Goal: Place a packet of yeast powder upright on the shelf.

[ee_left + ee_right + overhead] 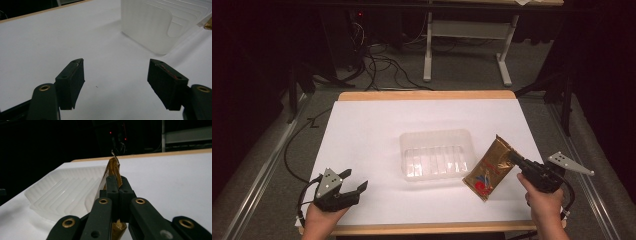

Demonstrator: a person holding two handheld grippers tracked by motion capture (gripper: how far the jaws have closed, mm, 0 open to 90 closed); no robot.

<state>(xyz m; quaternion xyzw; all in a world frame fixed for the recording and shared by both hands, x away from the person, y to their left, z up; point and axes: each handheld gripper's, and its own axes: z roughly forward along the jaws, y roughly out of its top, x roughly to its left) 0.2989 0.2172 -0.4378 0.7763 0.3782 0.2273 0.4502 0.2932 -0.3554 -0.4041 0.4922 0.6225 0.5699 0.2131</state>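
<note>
High view: gold pack (pixel 490 167) is pinched at one edge by shut right tongs (pixel 514 159); left tongs (pixel 353 181) are kept wide open, empty. Pack could be dropped beside tray (pixel 437 154).

This looks like a lab or recording studio rather than a home. The table (pixel 362 125) is a wooden board covered with a plain white sheet, its wood showing only along the far and near edges. Around it everything is dark: black drapes or walls (pixel 242 60) on both sides and grey carpet (pixel 462 70) underneath. Beyond the table's far edge, loose black cables (pixel 382 65) trail across the floor toward dark equipment with small red indicator lights (pixel 360 13), and the white metal legs of another bench (pixel 428 50) stand nearby. Metal rails (pixel 262 170) run along the floor beside both side edges.
</note>
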